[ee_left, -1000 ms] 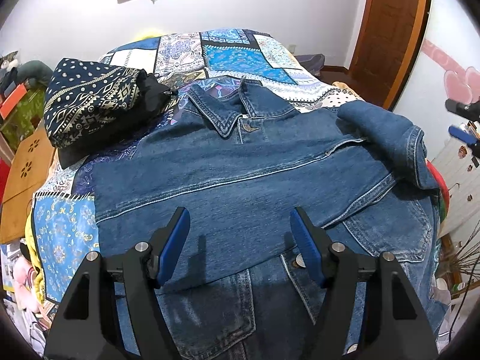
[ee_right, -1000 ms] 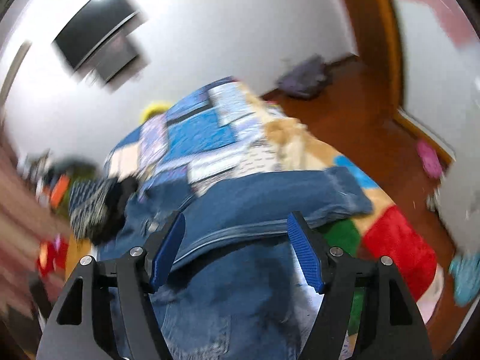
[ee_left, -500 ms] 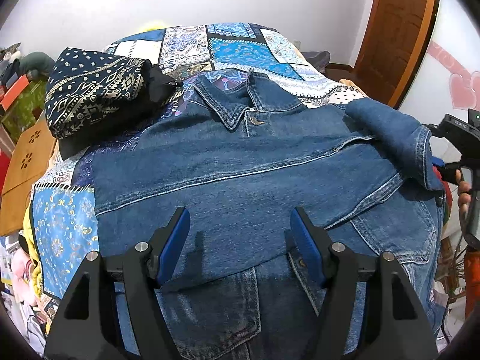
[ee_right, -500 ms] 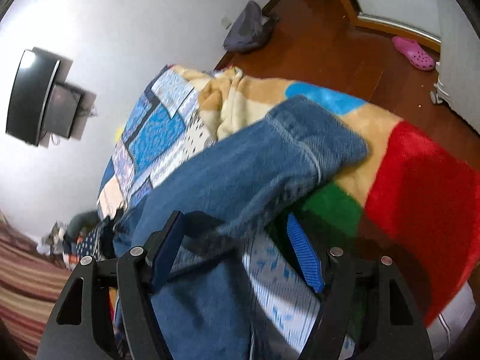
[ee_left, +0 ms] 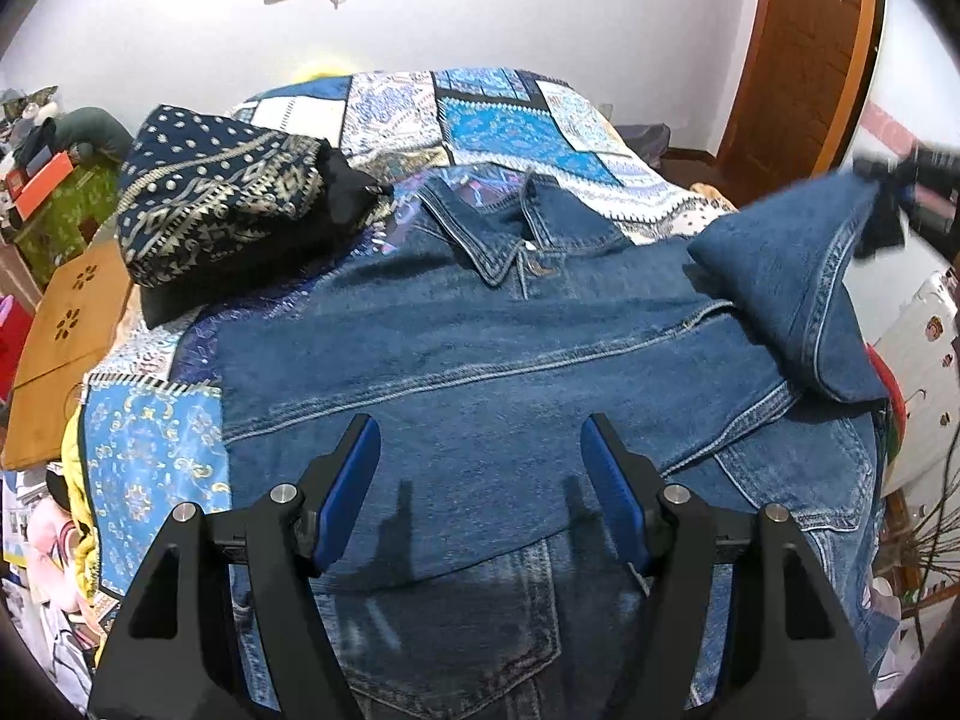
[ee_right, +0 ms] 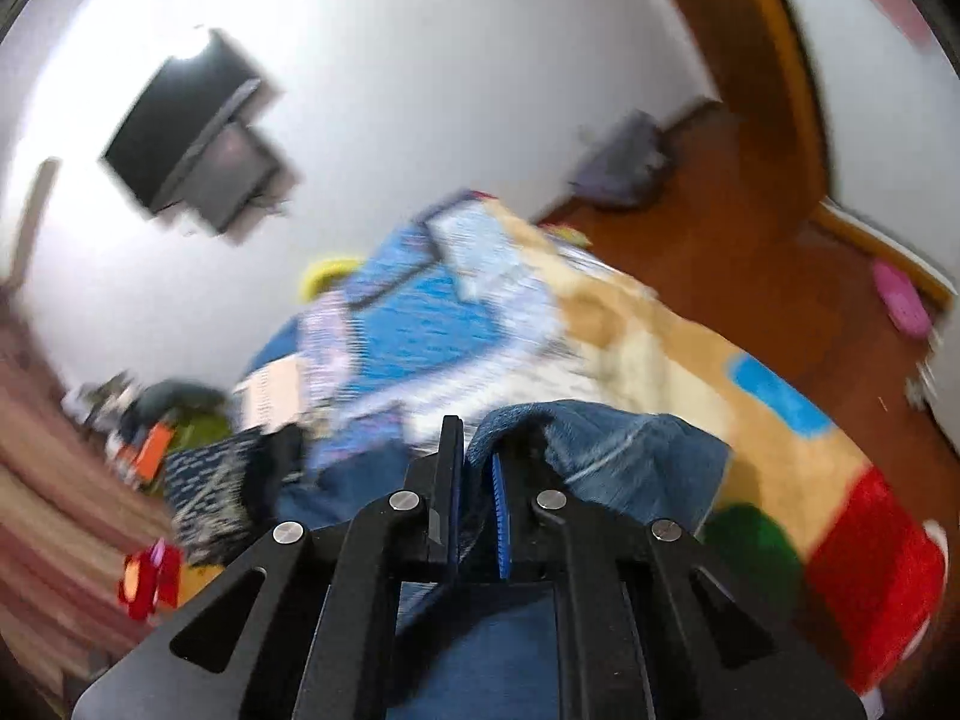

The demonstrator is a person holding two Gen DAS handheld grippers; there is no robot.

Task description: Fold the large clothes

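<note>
Denim jacket [ee_left: 480,360] lies front-up on the patchwork quilt [ee_left: 516,120], collar [ee_left: 498,234] at the far end, hem nearest the camera. One sleeve looks already folded across the chest.

Right gripper [ee_right: 477,474] has its jaws clamped on the cuff of the right sleeve [ee_left: 798,276]; denim is bunched between the blue pads and the cuff is raised off the bed at the scene's right edge. The right wrist view is motion-blurred, so how deep the bite goes is unclear, probably just the cuff hem.

Left gripper [ee_left: 480,486] hovers over the lower chest panel, jaws wide apart, nothing between them.

Handling: heavy, stiff cotton denim. It holds a crease, won't slip from ribbed pads, not fragile. Thick seams and cuffs are the best purchase; the flat mid-panel is hard to pinch. The sleeve's weight will drag, so carry it over rather than flick.

Folded patterned navy cloth [ee_left: 222,204] sits far left, touching the jacket's shoulder area; keep clear.
</note>
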